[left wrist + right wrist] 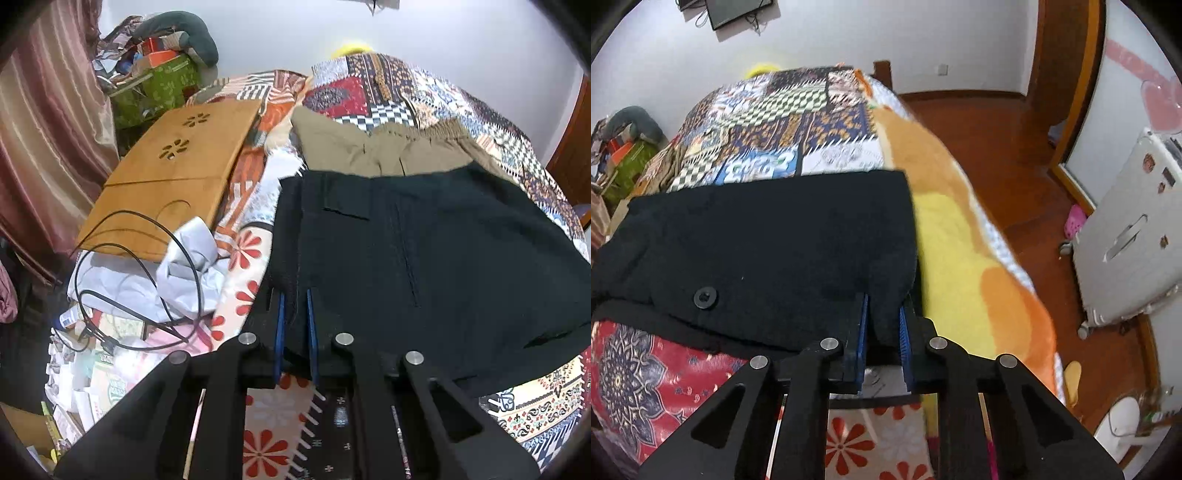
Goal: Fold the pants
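Black pants (424,251) lie on the patchwork bedspread (391,92), overlapping the khaki pants (391,147) behind. Left gripper (295,325) is pinched on their left near edge, right gripper (882,325) on the right near corner. Risks: thin bite slips out; uneven lift skews the fold; khaki pair drags along.

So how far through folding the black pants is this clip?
Midway, by the look of it. The black pants lie doubled on the patchwork bedspread. The left gripper and right gripper each pinch a near corner. The next fold over is left. The khaki pants beyond lie spread, seemingly unfolded.
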`<move>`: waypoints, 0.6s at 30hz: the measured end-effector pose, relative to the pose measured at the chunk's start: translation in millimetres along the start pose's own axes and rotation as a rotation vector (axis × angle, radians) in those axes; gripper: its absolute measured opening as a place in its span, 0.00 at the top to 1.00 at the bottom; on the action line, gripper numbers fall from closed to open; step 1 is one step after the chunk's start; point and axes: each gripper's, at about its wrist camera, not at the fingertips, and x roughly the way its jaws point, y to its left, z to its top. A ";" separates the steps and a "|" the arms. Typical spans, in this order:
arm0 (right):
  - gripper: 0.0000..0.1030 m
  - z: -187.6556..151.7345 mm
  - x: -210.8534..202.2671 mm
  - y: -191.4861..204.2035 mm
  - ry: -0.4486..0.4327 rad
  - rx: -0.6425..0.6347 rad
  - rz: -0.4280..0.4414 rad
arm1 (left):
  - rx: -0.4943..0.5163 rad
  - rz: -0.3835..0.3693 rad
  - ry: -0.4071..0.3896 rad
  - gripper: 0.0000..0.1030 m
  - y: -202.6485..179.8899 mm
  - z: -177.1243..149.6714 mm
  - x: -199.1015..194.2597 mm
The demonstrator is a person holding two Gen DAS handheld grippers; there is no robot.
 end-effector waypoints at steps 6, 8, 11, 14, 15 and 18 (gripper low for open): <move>0.87 5.6 1.4 -3.0 -0.003 -0.006 -0.029 | -0.013 0.011 0.003 0.90 3.5 -2.0 -5.2; 0.87 2.7 8.8 0.3 0.022 -0.009 -0.033 | -0.008 0.025 0.027 0.90 4.3 -7.4 4.4; 0.87 -4.8 23.6 -0.8 0.070 0.010 -0.016 | 0.005 0.039 0.096 0.89 2.4 -20.6 30.7; 0.85 -6.5 27.8 -0.1 0.084 0.015 -0.010 | 0.020 0.053 0.084 0.89 -1.5 -27.8 35.8; 0.83 -5.7 27.6 -0.1 0.089 0.013 -0.012 | 0.027 0.056 0.079 0.89 -2.7 -27.4 33.0; 0.70 -0.7 21.0 -3.0 0.111 0.010 -0.035 | 0.039 0.075 0.078 0.84 -3.0 -24.3 22.7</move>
